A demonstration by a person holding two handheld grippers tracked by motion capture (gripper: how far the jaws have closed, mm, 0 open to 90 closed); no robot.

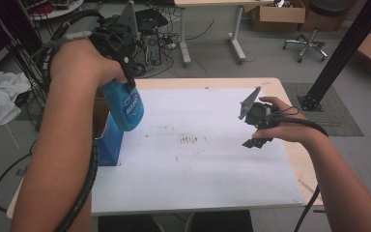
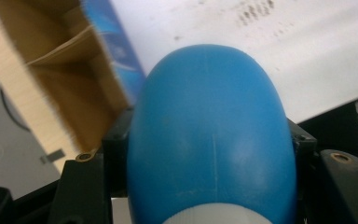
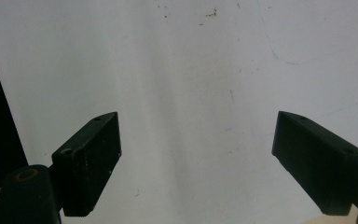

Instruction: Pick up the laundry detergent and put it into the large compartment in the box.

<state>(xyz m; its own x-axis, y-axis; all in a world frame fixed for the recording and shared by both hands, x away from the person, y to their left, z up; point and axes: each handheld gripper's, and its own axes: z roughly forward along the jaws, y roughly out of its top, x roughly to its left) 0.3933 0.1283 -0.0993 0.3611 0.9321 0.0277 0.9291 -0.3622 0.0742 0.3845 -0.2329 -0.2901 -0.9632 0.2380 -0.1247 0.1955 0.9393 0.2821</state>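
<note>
The left tongs point(image 1: 125, 72) pinch a blue bottle point(image 1: 125, 108) near its white-capped top, its rounded body hanging down above the left edge of the surface point(image 1: 198, 183), directly over an open blue carton point(image 1: 107, 140) that stands there. In the left gripper view the bottle point(image 2: 212, 140) sits squarely between the two jaws, with the carton's brown interior point(image 2: 65, 84) just beyond, so the grip at the neck probably lets the body clear the carton's walls. The right tongs point(image 1: 257, 141) hover over the white sheet at the right, well apart from the bottle, jaws spread wide with nothing between them, seemingly waiting to take or steady it.
</note>
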